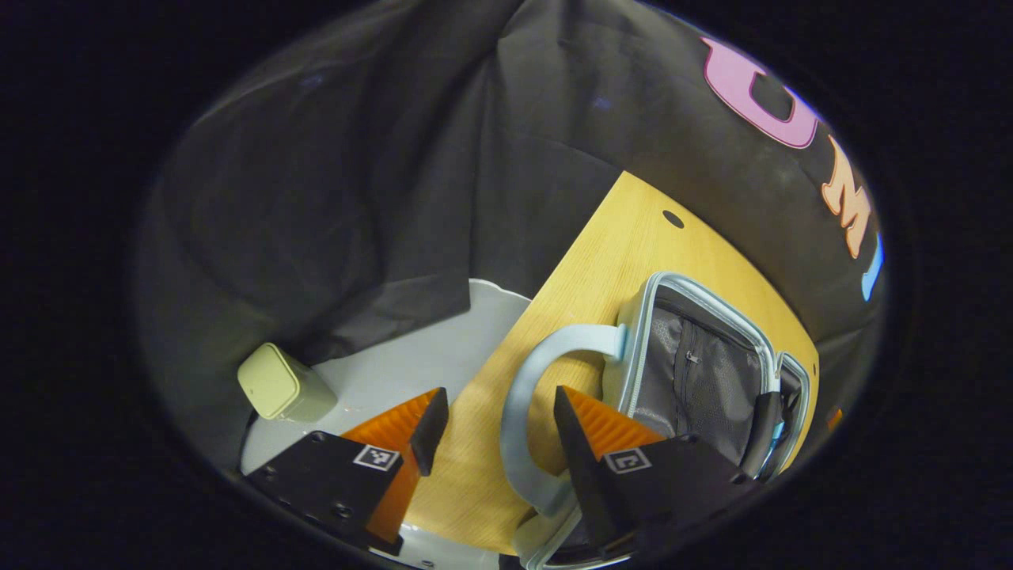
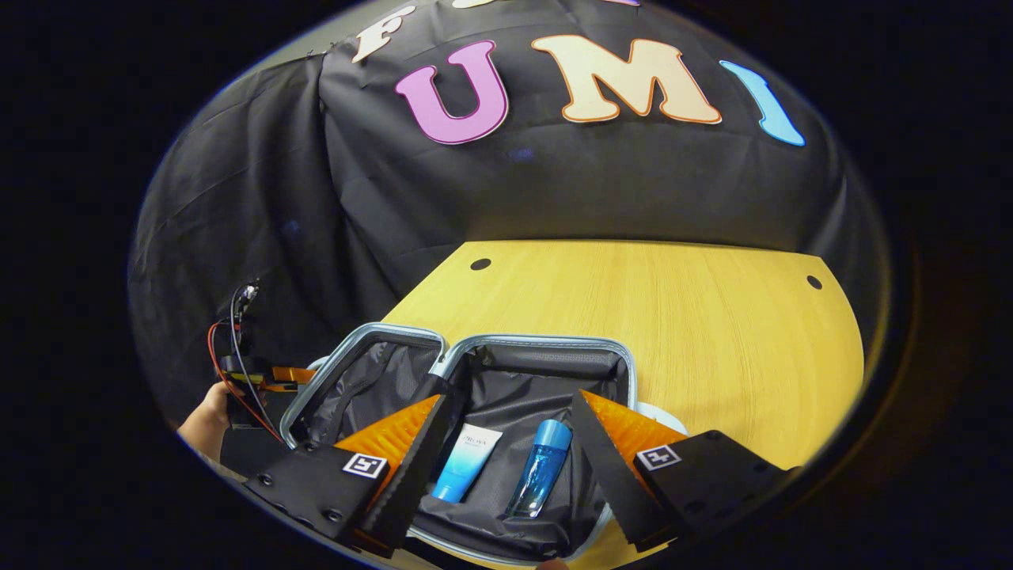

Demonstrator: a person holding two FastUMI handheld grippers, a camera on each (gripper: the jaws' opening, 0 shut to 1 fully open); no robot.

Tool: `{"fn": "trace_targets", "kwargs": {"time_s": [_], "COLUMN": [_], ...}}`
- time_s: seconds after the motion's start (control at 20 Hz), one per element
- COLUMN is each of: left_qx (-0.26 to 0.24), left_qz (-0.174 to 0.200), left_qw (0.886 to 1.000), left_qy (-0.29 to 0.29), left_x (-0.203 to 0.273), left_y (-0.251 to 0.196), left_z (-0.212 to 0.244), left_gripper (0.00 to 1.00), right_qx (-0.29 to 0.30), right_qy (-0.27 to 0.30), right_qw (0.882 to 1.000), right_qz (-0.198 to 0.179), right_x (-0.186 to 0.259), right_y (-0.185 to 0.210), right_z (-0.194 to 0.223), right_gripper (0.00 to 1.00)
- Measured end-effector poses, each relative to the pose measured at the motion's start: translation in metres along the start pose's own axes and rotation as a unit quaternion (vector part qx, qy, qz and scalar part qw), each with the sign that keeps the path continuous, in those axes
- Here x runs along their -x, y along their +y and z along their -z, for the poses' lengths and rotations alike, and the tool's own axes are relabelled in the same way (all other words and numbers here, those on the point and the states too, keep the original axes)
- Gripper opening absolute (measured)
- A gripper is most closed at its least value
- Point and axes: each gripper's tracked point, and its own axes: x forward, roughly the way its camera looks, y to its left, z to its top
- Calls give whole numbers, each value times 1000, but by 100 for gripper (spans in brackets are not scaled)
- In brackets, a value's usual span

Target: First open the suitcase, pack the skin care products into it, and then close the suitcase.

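My right gripper [image 2: 506,443] hangs over the open suitcase [image 2: 546,348], its fingers spread wide with nothing between them. Down past my tips, on the dark lining of the nearer compartment, lie two skin care products: a blue-and-white tube [image 2: 467,463] on the left and a clear blue bottle [image 2: 540,469] just beside it on the right, close but not touching. Both sit in the gap framed by my two fingers, well below them, so neither finger touches either one. The other half of the case stands raised to the left, its lining dark. Beyond it a hand [image 2: 207,416] grips the other tool, with red and black wires above it.

My left gripper [image 1: 495,431] is open too, fingers apart. In the left gripper view the suitcase [image 1: 712,364] lies on the wooden table [image 1: 633,237], its grey mesh pocket facing me. The pale blue carry handle [image 1: 522,396] arcs out from the shell and runs between my fingers, close to the right finger; I cannot tell whether it touches. To the left, off the table, a pale green box [image 1: 281,384] rests on a light grey surface [image 1: 411,364].
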Motion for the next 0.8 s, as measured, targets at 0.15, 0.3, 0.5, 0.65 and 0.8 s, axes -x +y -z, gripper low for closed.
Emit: {"fn": "trace_targets", "kwargs": {"time_s": [0.15,0.3,0.5,0.65,0.8], "left_qx": [-4,-11,-39,-56,-75], "left_qz": [-2,3,12,13,31], "left_qw": [1000,1000,999,997,992], "left_qy": [13,-2,-25,-56,-93], "left_x": [-13,-3,21,54,94], "left_y": [-3,-9,-24,-36,-65], "left_z": [7,-2,-12,-29,-47], "left_gripper": [34,11,2,1,1], "right_qx": [5,-2,5,2,10], "right_qy": [-6,-9,-17,-27,-40], "right_qw": [1000,1000,1000,999,998], "right_qz": [9,6,-8,-33,-51], "right_x": [4,7,9,13,21], "right_y": [-7,-9,-9,-2,-2], "right_z": [-1,-1,-5,-7,-10], "right_gripper": [98,98,94,98,98]}}
